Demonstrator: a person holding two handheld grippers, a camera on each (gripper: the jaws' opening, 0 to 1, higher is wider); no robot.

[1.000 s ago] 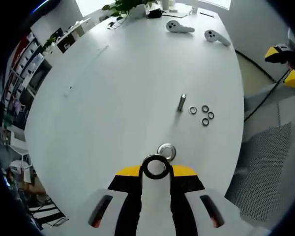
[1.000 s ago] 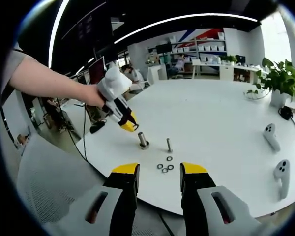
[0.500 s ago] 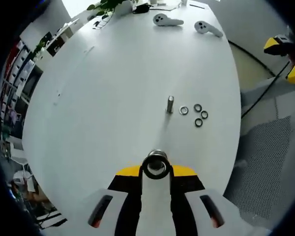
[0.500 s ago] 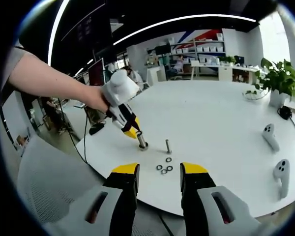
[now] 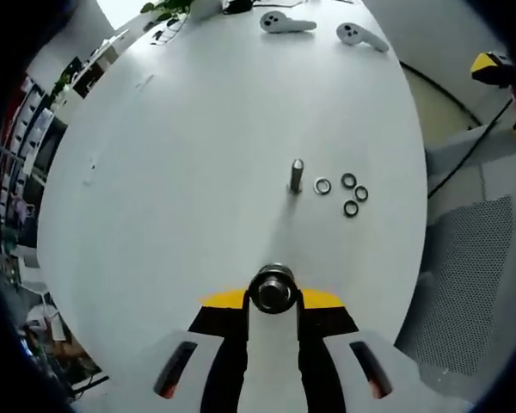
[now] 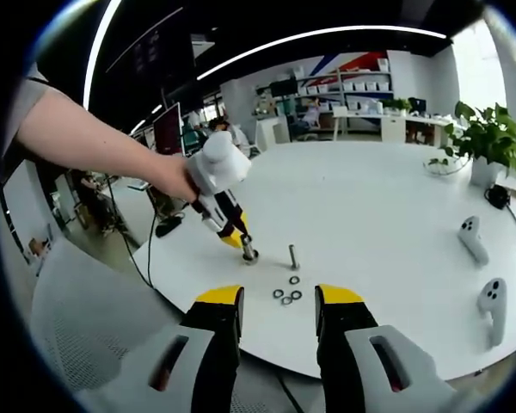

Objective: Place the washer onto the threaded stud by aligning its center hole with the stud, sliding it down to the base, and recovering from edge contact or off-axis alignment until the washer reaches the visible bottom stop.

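Washer [image 5: 273, 291] pinched at tip of left gripper [image 5: 273, 297], fingers clamped on it, its hole over top of threaded stud [image 6: 249, 250]. Second stud [image 5: 297, 175] upright on white counter [image 5: 198, 129], four loose washers [image 5: 342, 191] just beside. Right gripper [image 6: 273, 301] fingers apart, holding nothing.

Open-plan office. Big white oval meeting table [image 6: 387, 198] w/ a potted plant [image 6: 490, 138] at its far right. Far end of the room: white desks [image 6: 387, 116], shelves w/ boxes [image 6: 353, 82], ppl seated at monitors [image 6: 168, 125] on the left. Long strip lights [image 6: 327, 34] on a dark ceiling. Mesh office chair [image 5: 464, 275] near the table.
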